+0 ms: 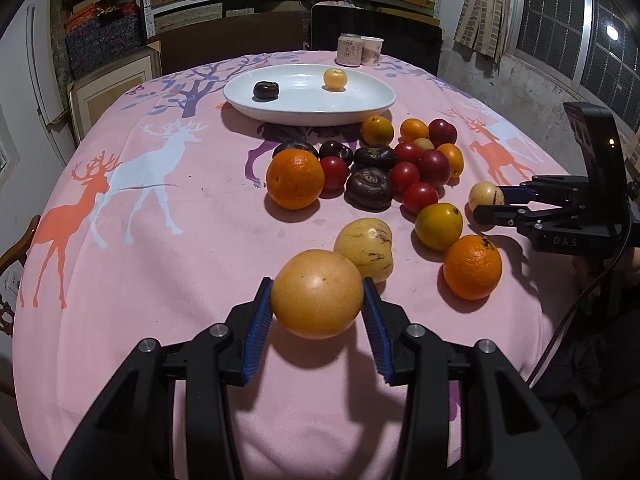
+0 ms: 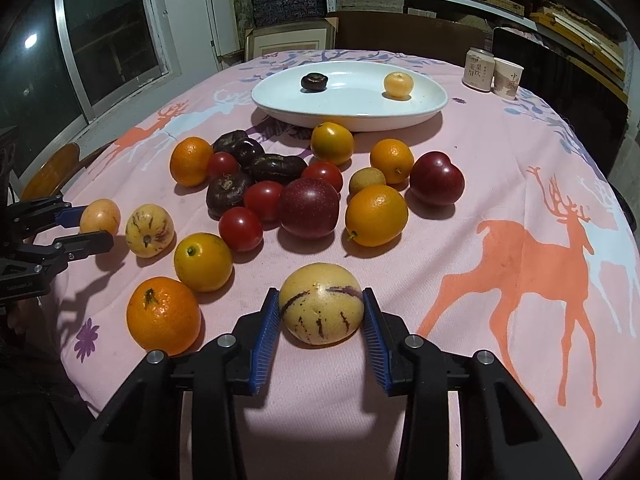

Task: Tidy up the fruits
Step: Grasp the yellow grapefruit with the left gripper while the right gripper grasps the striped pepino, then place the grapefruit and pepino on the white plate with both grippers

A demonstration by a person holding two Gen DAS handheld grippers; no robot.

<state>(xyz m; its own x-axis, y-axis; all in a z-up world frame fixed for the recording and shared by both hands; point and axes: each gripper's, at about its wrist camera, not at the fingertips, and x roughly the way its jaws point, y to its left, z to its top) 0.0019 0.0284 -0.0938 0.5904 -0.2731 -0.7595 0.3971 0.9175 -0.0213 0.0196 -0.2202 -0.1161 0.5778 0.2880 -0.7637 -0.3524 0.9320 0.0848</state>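
Observation:
My left gripper (image 1: 317, 300) is shut on a pale orange round fruit (image 1: 317, 294), held just above the pink cloth; it also shows in the right wrist view (image 2: 100, 216). My right gripper (image 2: 321, 312) is shut on a yellow purple-striped melon (image 2: 321, 304), also seen in the left wrist view (image 1: 486, 196). A white oval plate (image 1: 360, 106) at the back holds a dark chestnut-like fruit (image 1: 265, 90) and a small yellow fruit (image 1: 335, 78). A pile of oranges, red tomatoes, plums and dark fruits (image 1: 372, 168) lies in front of the plate.
A can (image 1: 349, 50) and a paper cup (image 1: 371, 50) stand behind the plate. A second striped melon (image 1: 365, 249) and an orange (image 1: 472, 267) lie near my left gripper. Chairs and shelves surround the round table (image 1: 140, 260).

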